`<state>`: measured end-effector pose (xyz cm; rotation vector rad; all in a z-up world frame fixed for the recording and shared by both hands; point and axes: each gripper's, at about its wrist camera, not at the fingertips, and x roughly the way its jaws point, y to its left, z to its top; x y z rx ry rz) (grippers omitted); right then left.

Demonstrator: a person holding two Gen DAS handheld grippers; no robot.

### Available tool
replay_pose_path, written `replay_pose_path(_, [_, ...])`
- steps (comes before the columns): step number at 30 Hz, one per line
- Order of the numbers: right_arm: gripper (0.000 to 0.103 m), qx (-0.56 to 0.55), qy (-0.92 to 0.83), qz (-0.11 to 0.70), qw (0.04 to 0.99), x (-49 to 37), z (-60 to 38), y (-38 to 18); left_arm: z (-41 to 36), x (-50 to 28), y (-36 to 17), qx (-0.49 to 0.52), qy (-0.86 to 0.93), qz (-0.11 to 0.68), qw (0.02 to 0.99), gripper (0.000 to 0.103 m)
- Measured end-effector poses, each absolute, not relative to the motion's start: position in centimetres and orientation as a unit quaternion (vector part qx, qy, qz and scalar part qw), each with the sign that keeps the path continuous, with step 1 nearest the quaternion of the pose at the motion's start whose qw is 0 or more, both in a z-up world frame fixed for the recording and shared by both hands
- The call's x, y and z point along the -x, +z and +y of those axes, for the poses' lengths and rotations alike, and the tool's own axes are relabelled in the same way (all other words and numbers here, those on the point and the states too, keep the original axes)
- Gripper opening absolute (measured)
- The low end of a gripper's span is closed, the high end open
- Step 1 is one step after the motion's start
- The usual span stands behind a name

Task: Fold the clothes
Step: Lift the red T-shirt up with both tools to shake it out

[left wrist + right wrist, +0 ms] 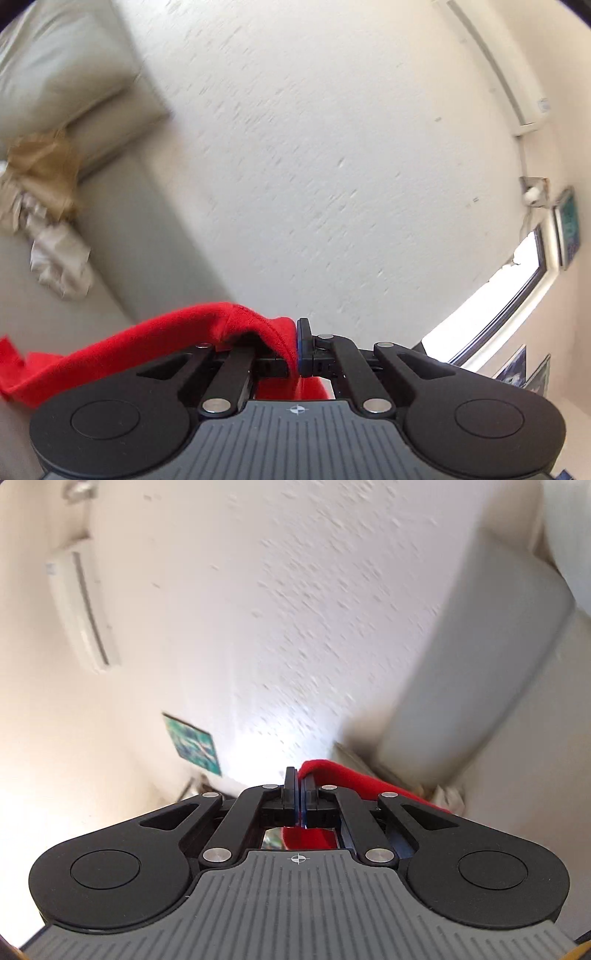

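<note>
A red garment (155,338) is held up in the air between both grippers. In the left wrist view its edge is pinched in my left gripper (297,345), and the cloth drapes away to the left over the left finger. My right gripper (298,794) is shut on another edge of the same red garment (354,781), which trails off to the right. Both cameras point upward at a textured white wall, so the rest of the garment is hidden below the grippers.
A pale grey sofa (66,74) is at the left, with a crumpled pile of tan and white clothes (48,206) on its seat. An air conditioner (83,609), a framed picture (194,744) and a bright window (498,295) are on the walls.
</note>
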<state>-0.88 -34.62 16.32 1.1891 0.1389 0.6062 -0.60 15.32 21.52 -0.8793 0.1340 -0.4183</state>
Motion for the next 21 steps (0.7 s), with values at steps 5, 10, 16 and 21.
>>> replay_pose_path(5, [0.001,-0.492,0.242,0.065,0.834,3.5,-34.7,20.7,13.8,3.4,24.8,0.370,-0.200,0.010,0.907,0.000])
replay_pose_path(10, [0.001,-0.400,0.239,-0.029,0.884,8.7,-34.2,25.3,13.3,6.9,25.9,0.341,-0.196,-0.068,0.917,0.000])
replay_pose_path(16, [0.001,-0.388,0.195,0.014,0.901,4.3,-34.2,25.3,13.8,8.2,26.1,0.351,-0.213,-0.095,0.907,0.000])
replay_pose_path(21, [0.001,-0.378,0.157,0.050,0.911,0.6,-34.1,25.3,12.9,2.8,26.1,0.338,-0.191,-0.021,0.921,0.000])
